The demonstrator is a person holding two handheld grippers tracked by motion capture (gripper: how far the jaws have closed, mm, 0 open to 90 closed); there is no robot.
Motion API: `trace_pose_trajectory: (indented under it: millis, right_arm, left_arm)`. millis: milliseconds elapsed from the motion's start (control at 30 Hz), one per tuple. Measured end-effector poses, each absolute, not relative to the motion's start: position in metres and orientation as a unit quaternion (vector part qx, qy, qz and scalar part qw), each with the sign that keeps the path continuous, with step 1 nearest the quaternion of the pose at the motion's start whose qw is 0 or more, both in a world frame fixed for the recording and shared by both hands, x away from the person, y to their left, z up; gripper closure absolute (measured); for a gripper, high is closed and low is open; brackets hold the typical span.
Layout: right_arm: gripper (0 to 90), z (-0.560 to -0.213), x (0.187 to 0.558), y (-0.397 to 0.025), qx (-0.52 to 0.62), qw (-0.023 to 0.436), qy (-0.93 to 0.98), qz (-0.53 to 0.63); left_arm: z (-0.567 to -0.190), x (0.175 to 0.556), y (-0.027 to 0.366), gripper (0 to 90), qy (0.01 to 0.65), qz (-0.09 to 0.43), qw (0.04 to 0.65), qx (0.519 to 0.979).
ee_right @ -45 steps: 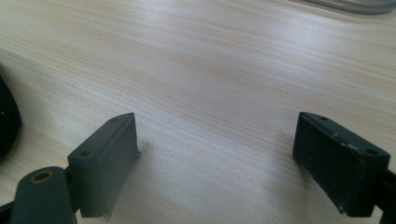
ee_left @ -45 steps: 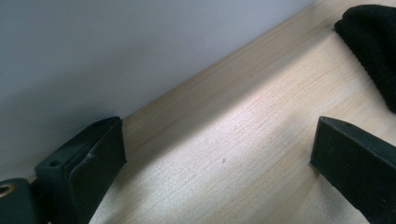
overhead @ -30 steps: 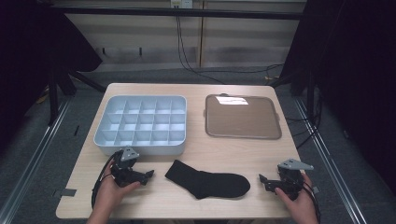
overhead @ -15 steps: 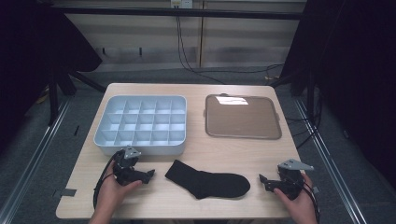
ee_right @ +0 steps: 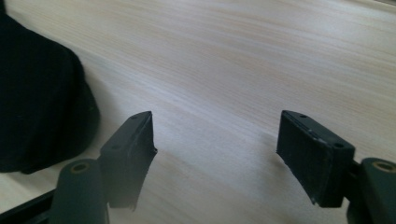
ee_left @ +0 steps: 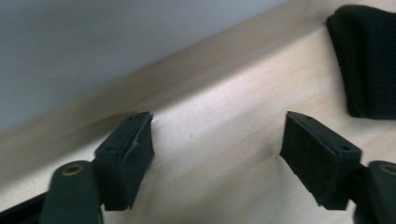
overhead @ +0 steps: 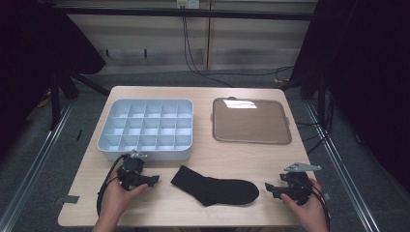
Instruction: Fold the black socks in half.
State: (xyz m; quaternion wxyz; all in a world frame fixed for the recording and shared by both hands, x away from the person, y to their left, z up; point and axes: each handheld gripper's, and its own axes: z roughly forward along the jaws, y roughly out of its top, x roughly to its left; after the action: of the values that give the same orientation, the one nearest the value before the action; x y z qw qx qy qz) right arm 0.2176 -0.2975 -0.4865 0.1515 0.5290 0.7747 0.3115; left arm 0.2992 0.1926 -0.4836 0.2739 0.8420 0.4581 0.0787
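Black sock lies flat at the lower centre of the table, flanked by two grippers with jaws released.

In the high view, the left gripper (overhead: 153,180) rests at the lower left of the frame and the right gripper (overhead: 267,186) at the lower right, each held low over the wooden table (overhead: 203,157). Jaws of both stand wide apart and grasp nothing. The black sock (overhead: 215,186) lies between them, cuff toward the left gripper, toe toward the right, apart from both. In the left gripper view the cuff sits at the upper right; in the right gripper view the toe sits at the left edge. Farther up, at centre left, stands the grey compartment tray (overhead: 147,129); its cells appear empty. At centre right lies the shallow brown tray (overhead: 251,121), with nothing on it.
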Motion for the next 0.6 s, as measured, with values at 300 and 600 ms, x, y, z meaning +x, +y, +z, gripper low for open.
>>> trace_pose_trajectory:
  millis: [300,600]
  right_arm:
    - [30.6,-0.476,0.218,-0.29,0.526,0.123,0.786,0.3]
    - [32.5,-0.464,0.22,-0.28,0.521,0.126,0.782,0.317]
  left_arm:
    - [-0.468,0.3,0.181,26.0,0.449,0.056,0.266,0.851]
    - [-0.455,0.299,0.156,26.9,0.441,0.029,0.267,0.856]
